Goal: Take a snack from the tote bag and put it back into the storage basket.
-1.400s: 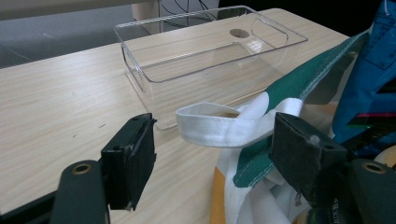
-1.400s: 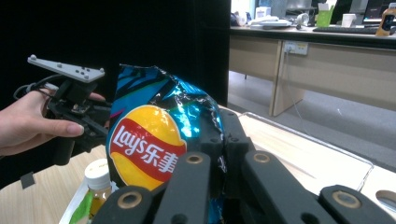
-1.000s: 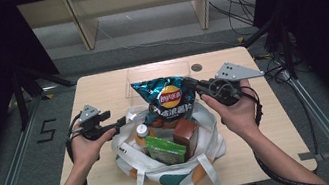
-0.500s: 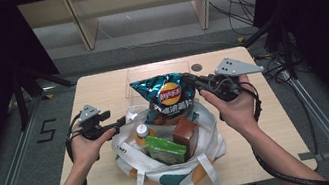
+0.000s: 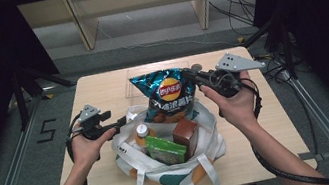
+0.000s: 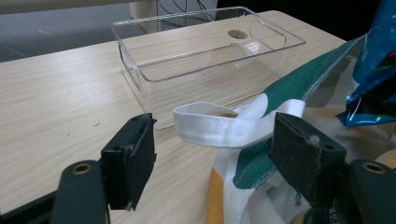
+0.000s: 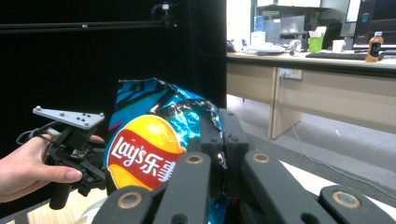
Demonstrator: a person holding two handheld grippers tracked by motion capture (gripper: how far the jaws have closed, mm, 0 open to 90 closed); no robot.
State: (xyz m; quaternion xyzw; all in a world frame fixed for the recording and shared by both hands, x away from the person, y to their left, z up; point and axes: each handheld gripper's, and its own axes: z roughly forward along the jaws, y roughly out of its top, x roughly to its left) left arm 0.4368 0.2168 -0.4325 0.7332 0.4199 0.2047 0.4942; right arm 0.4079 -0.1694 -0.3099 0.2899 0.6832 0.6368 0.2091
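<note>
**Chip bag pinched by R gripper over the tote**

The right gripper [image 5: 195,74] is clamping its fingers [image 7: 210,135] tight on the top edge of the chip bag [image 5: 167,94], w/ the foil squeezed flat between the pads. The bag is hanging upright from the fingers, its lower end sitting just inside the mouth of the tote bag [image 5: 210,138], on the far side. In the right gripper view the logo side of the chip bag [image 7: 149,154] is facing the camera, left of the closed fingers.

The left gripper [image 5: 120,126] is holding at the tote's left rim w/ its fingers [image 6: 133,156] spread wide. A white strap loop [image 6: 210,123] is lying btwn them, and whether the right-hand pad is touching the cloth can't be told; the left-hand pad is standing clear of it. Just beyond those fingers a clear plastic tray [image 6: 196,46] is sitting on the table [image 6: 56,98].

Inside the tote, below the chip bag, a bottle [image 5: 143,134], a green packet [image 5: 167,150] and a brown box [image 5: 186,134] are standing close together.
</note>
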